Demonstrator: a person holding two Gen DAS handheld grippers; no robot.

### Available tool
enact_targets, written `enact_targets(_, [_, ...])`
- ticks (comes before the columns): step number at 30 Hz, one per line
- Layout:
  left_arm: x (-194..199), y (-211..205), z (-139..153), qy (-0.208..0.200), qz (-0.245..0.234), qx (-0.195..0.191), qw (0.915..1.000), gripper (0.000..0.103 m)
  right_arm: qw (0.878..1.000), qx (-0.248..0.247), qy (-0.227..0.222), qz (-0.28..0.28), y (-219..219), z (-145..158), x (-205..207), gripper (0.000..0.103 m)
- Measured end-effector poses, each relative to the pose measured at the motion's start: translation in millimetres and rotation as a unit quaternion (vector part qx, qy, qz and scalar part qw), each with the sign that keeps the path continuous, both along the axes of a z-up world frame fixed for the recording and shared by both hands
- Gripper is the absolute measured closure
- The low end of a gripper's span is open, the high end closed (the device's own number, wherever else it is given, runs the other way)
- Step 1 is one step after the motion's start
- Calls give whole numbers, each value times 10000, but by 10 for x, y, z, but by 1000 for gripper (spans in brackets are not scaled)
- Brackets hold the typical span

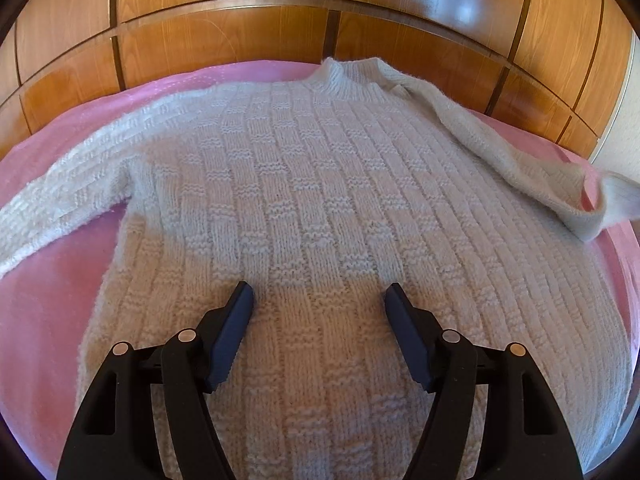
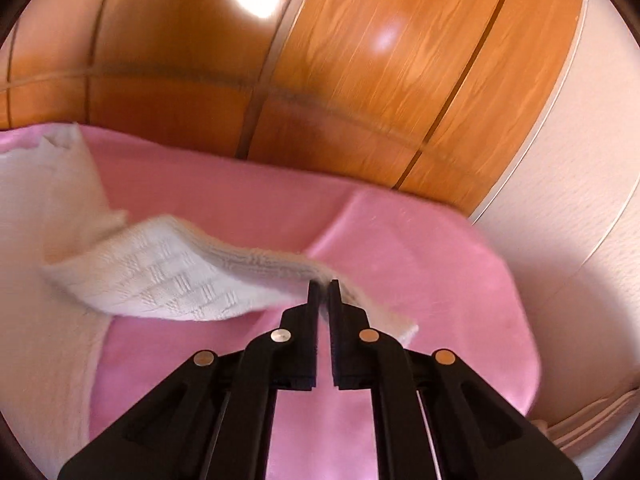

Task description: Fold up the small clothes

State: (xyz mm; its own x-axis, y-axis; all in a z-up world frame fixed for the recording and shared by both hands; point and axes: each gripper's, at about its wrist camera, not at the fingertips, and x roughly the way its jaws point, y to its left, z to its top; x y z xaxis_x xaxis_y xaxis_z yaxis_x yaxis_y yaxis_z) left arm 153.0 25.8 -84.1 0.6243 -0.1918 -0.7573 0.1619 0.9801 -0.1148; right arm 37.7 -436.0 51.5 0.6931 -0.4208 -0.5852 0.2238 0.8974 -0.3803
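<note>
A cream knitted sweater (image 1: 312, 200) lies flat on the pink bedspread (image 1: 48, 320), collar (image 1: 344, 80) towards the far side. Its one sleeve (image 1: 60, 204) stretches out to the left. The other sleeve (image 1: 532, 168) is raised and drawn out to the right. My left gripper (image 1: 319, 300) is open and empty, hovering over the sweater's lower body. My right gripper (image 2: 323, 288) is shut on that raised sleeve (image 2: 168, 272) near its cuff and holds it above the bedspread (image 2: 420, 264). The cuff end (image 2: 396, 320) hangs past the right finger.
A glossy wooden wardrobe (image 1: 280, 32) stands right behind the bed; it also fills the top of the right wrist view (image 2: 320, 80). A white wall or door frame (image 2: 580, 220) rises past the bed's right edge.
</note>
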Motion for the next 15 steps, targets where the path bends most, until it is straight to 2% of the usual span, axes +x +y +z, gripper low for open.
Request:
enact_targets(4, [2,0,37,71,-48,-5,10000,34,9994,274,32,-213,-64,220,-324,103])
enact_targets(6, [40,-9,79,239,-123,-211,9994,34,9984,334,16,-448,-173,283,-447,103])
enact_targets(7, [82,-42,134,338,-291,-449,9980,34,9982,289,16,-522,-205,279,-453,103])
enact_targets(9, [151,-131,237,422,-667,-937,9925,34,9972,301,74,-674,-286,248,-513,103])
enact_targets(10, [206,-223,314,472,-922,-1303,9861,34,9964,381,136,-745,-344,186,-507,103])
enact_targets(11, [244,-301,362,484,-1044,-1477,9823,34,9956,459,202,-796,-383,124,-506,103])
enact_targets(14, [360,-651,451,503,-1422,-1689,9740,33,9927,867,377,-748,-470,-77,-499,102])
enact_targets(15, [404,-797,443,532,-1518,-1685,9725,31,9919,971,429,-703,-477,-138,-536,95])
